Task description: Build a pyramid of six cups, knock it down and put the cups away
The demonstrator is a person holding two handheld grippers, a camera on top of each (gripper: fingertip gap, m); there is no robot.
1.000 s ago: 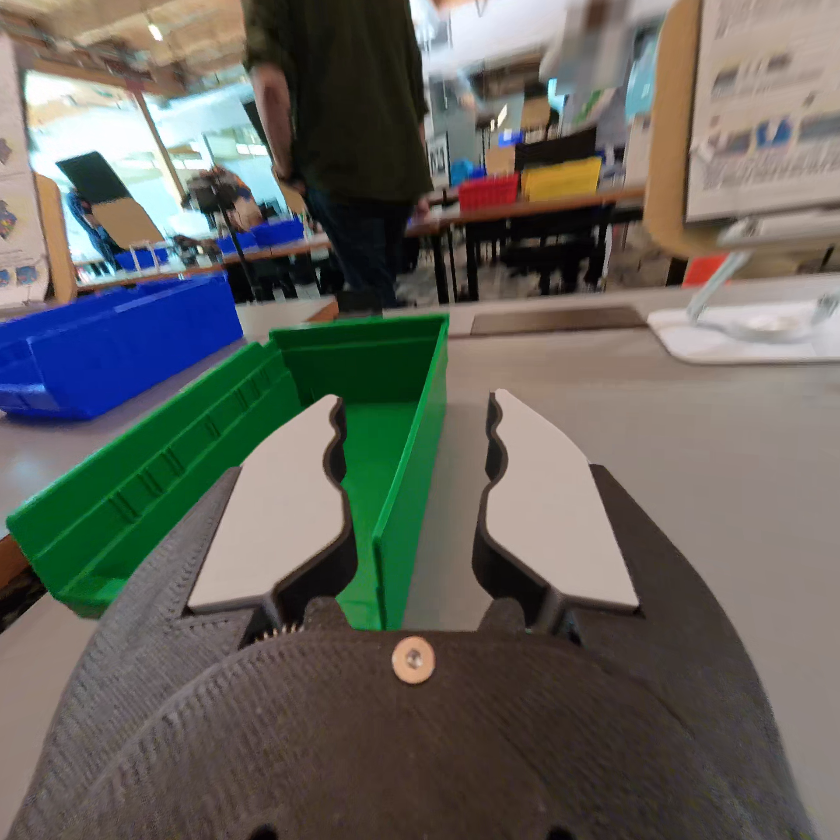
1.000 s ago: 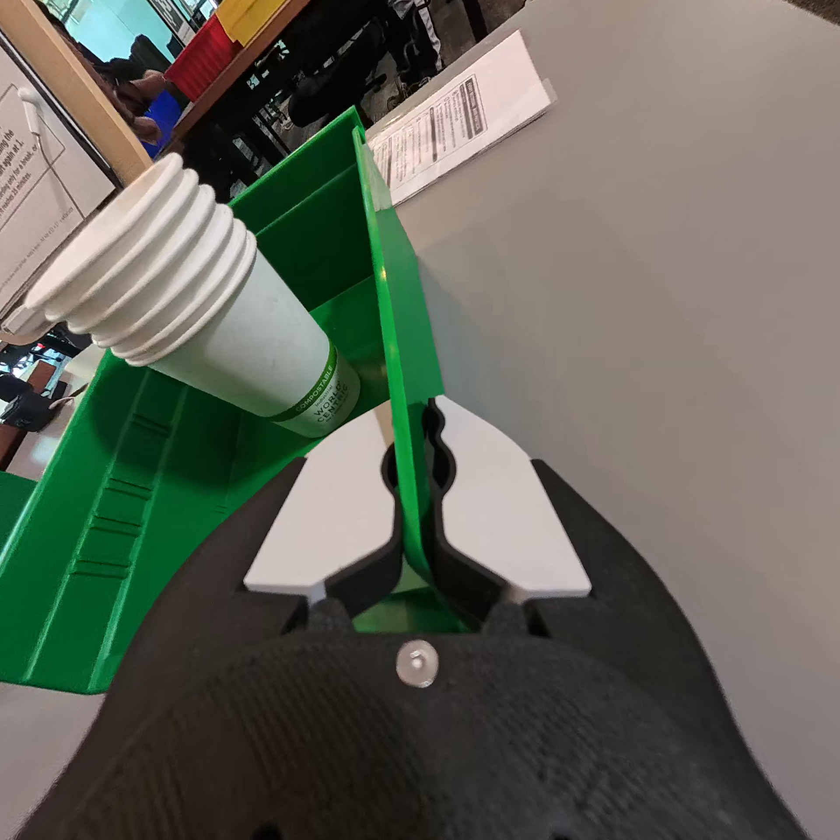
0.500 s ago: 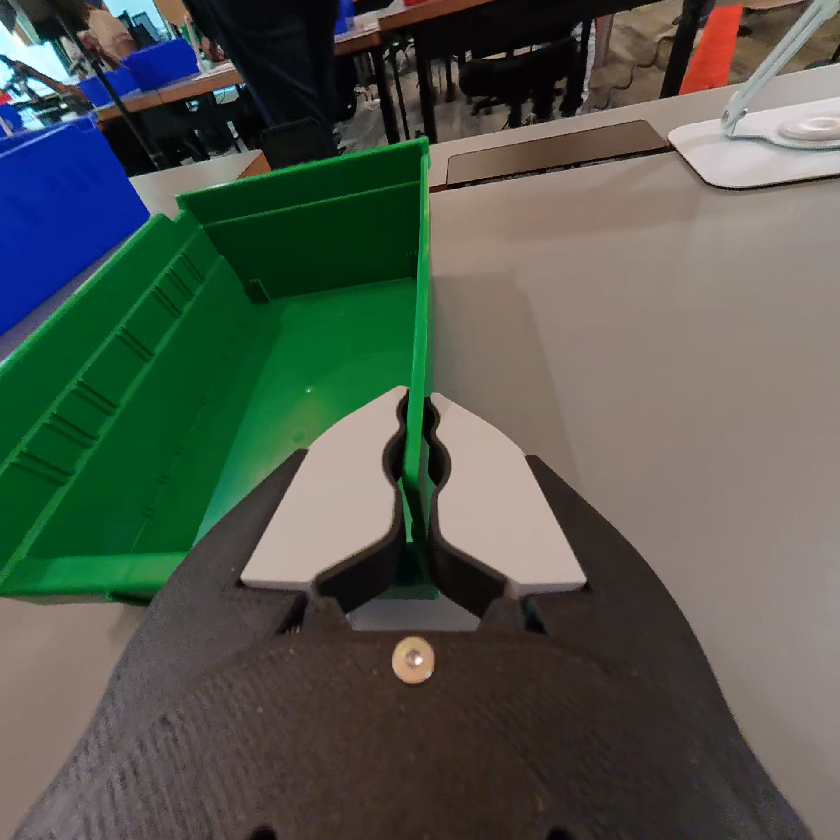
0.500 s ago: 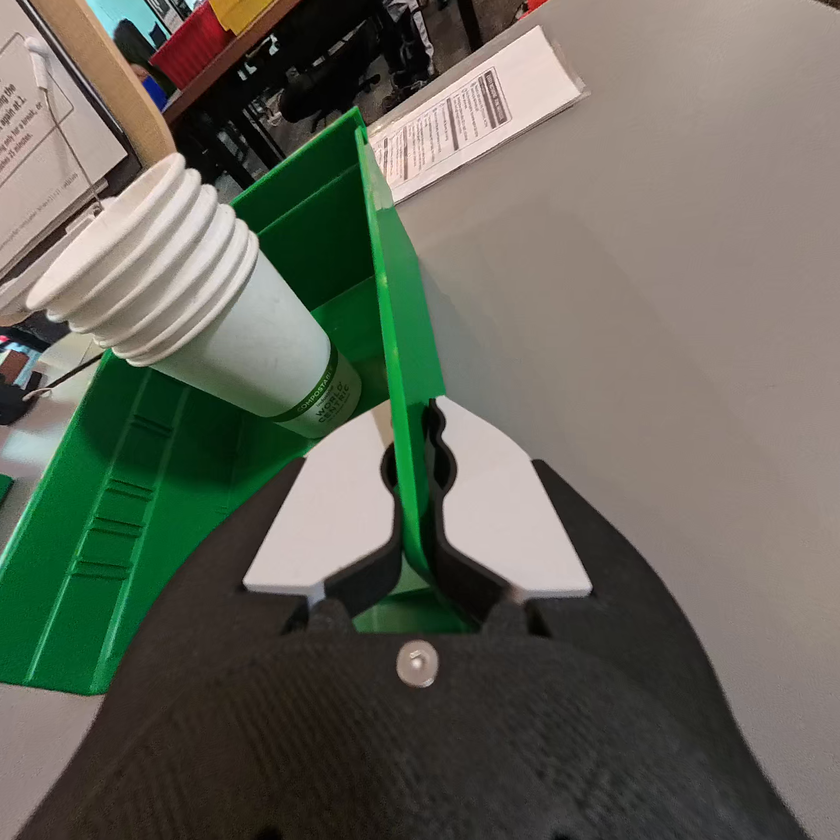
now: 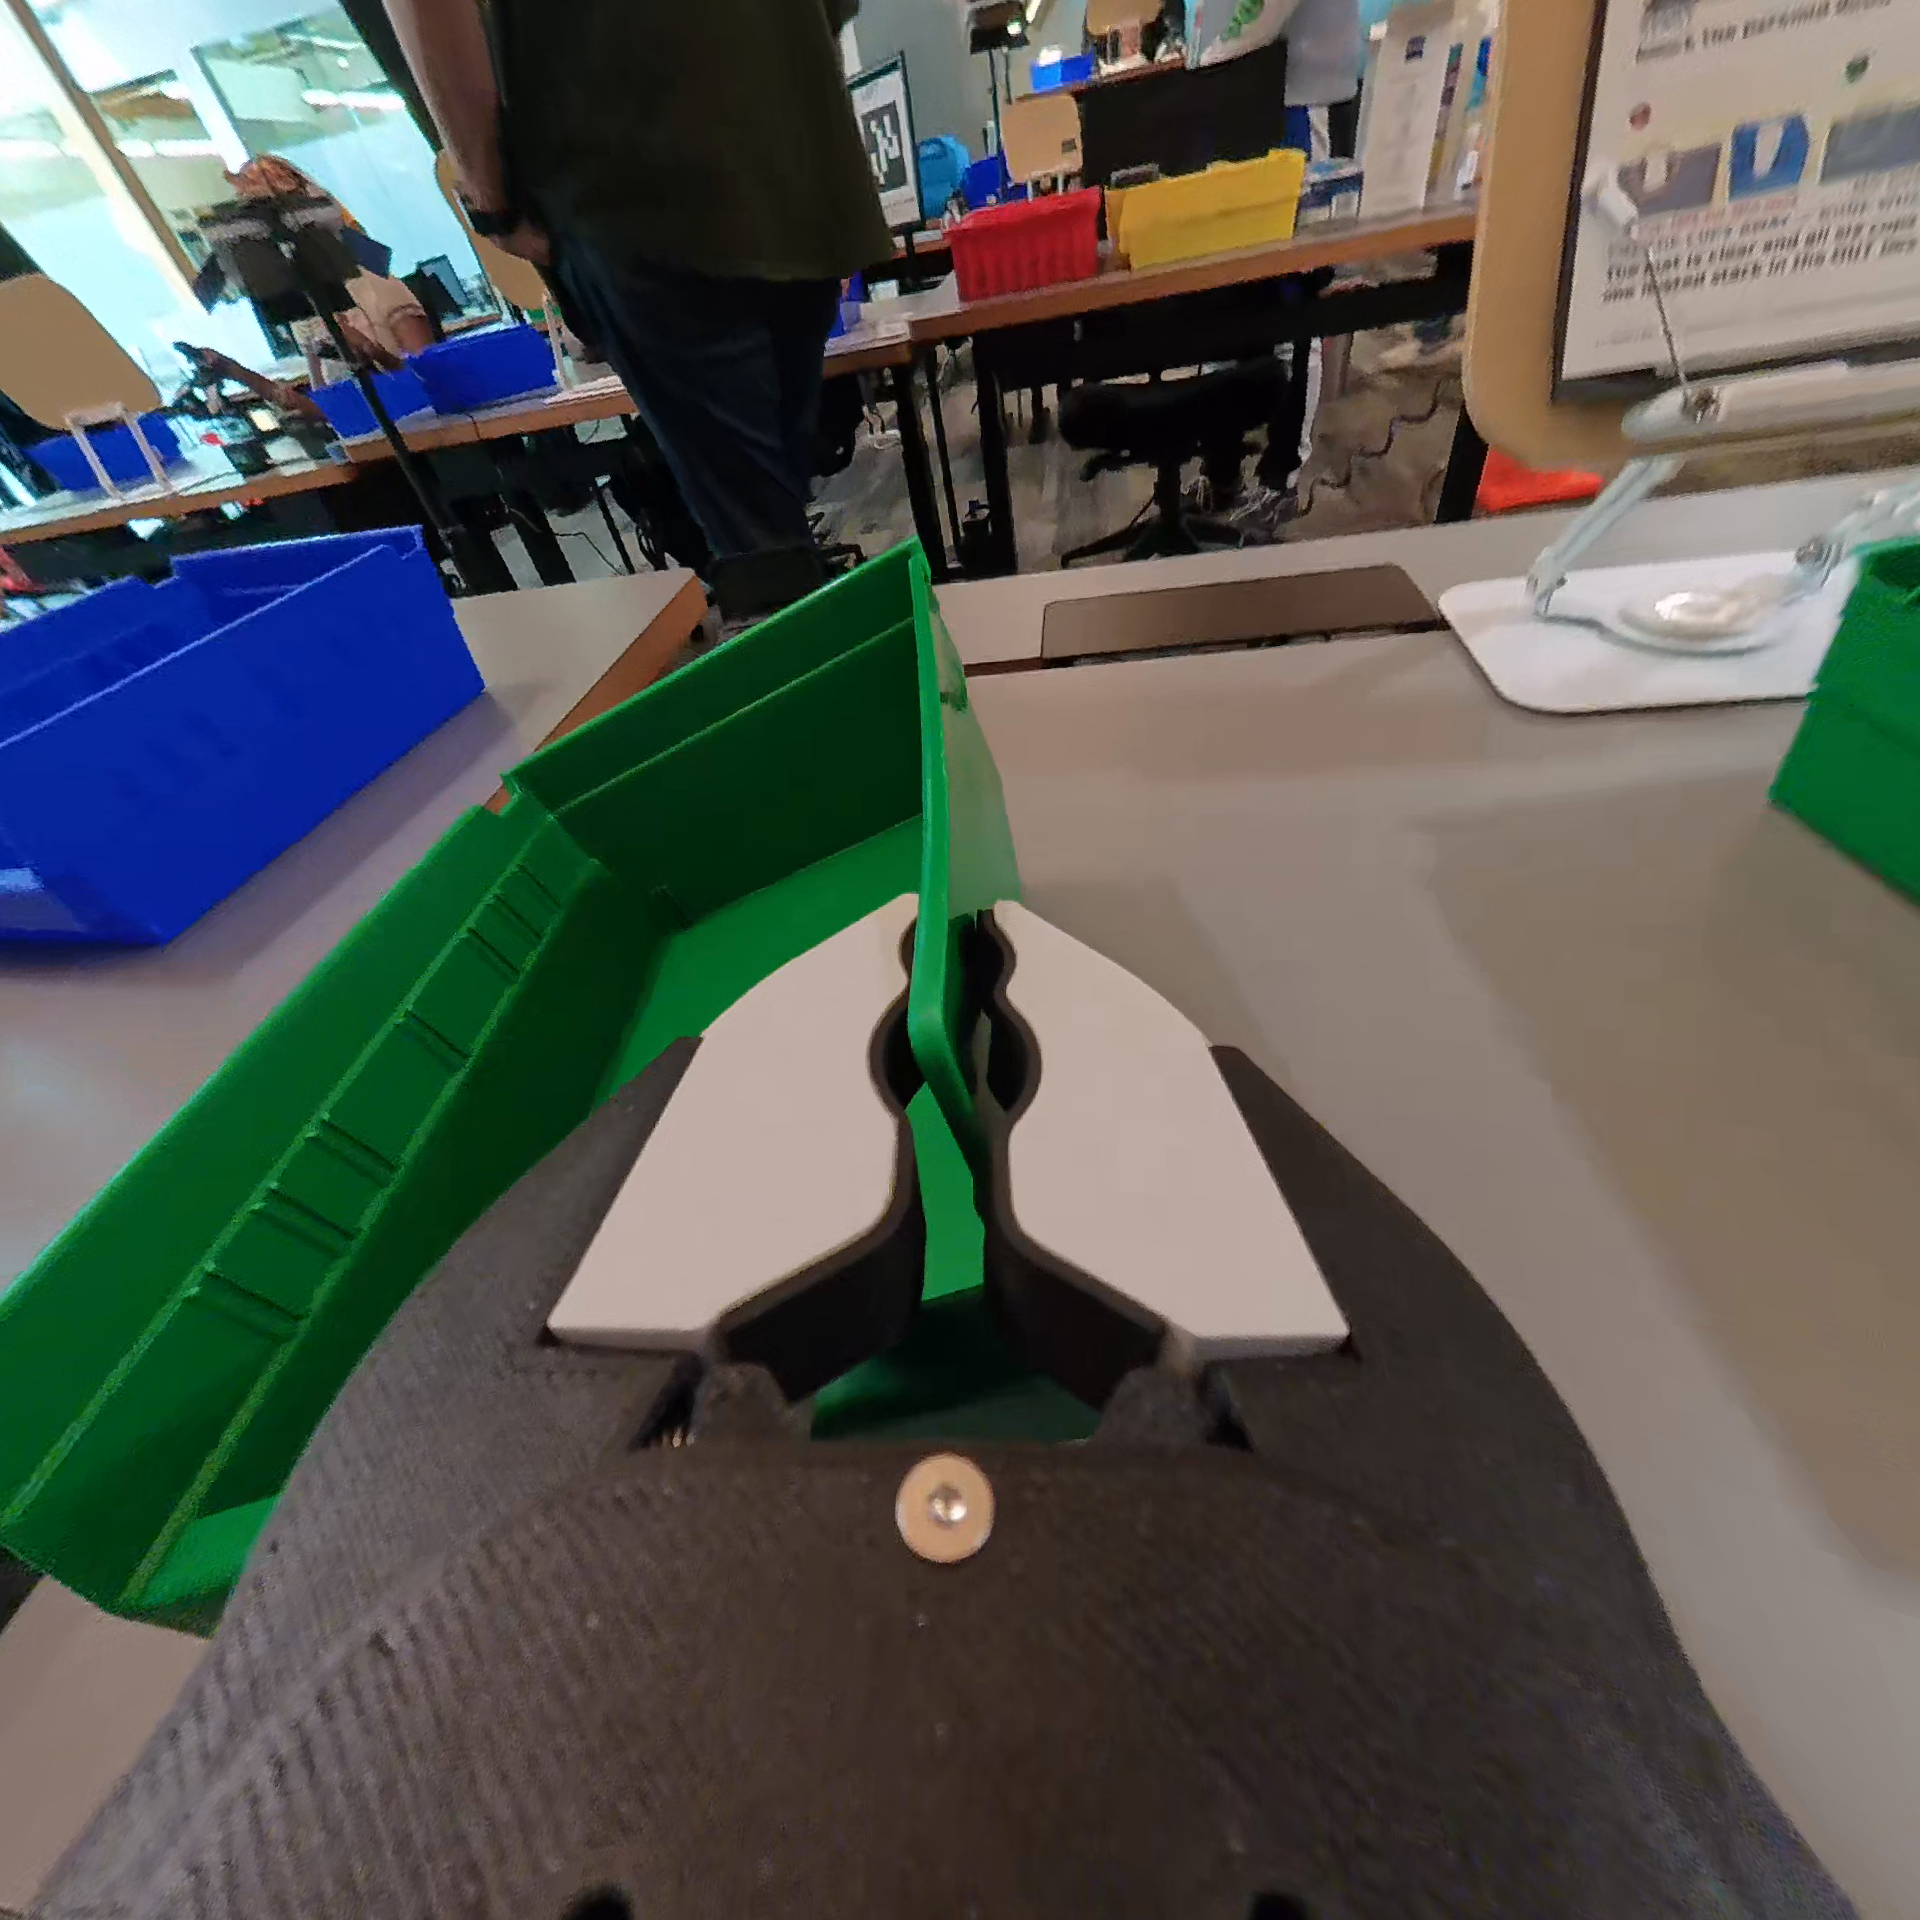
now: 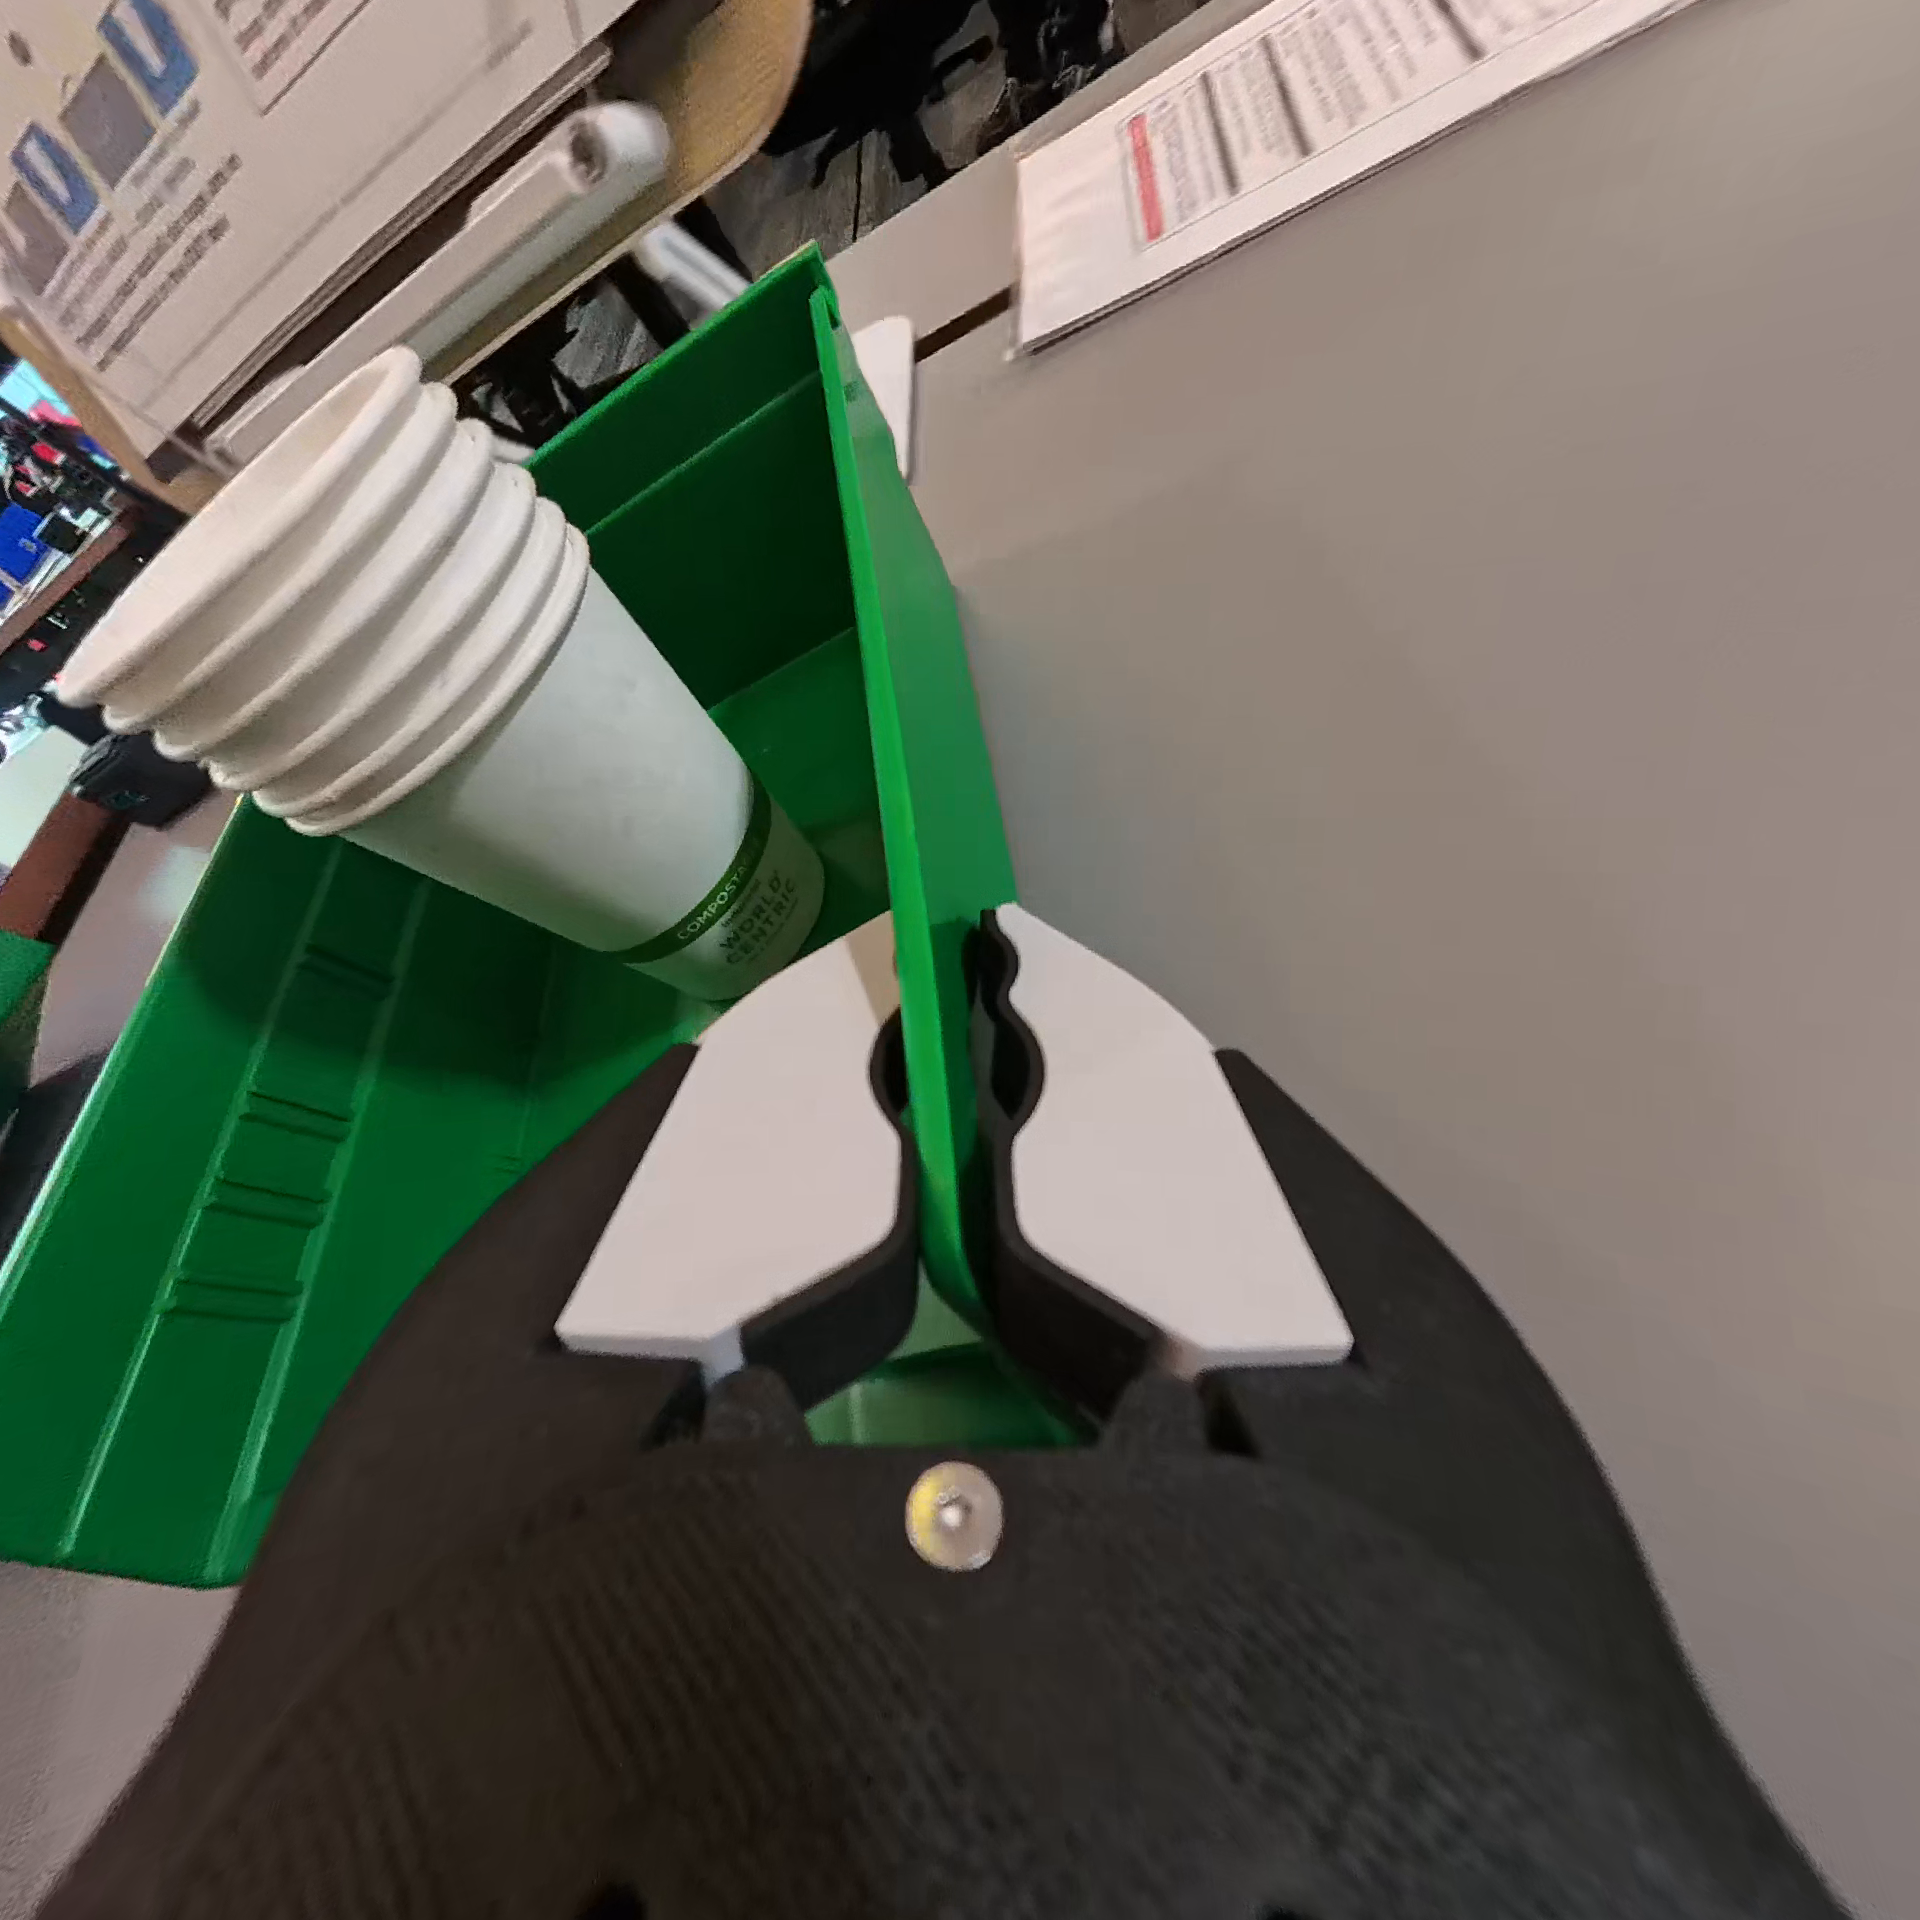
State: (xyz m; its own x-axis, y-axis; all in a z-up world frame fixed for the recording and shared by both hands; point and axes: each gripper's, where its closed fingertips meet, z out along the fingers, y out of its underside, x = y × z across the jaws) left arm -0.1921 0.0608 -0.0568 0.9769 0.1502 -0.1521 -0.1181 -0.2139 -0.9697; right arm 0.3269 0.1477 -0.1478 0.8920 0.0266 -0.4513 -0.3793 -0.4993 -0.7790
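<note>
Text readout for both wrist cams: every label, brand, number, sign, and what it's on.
I'm not transcribing wording; these are the carriers only.
Outer paper cup in the green bin: printed green band near its base, legible.
Laminated sheet on the table: too small.
Board poster: blurred.
Framed poster, left view: blurred.
Black-and-white marker sign: pattern, no words.

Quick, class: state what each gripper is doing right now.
Left gripper: shut on the empty green bin's side wall.
Right gripper: shut on the wall of the green bin with cups.

right gripper (image 6: 951,1023) fingers (image 6: 1117,1143) clamp green bin (image 6: 312,1195) wall; stacked cups (image 6: 436,686) inside.
</note>
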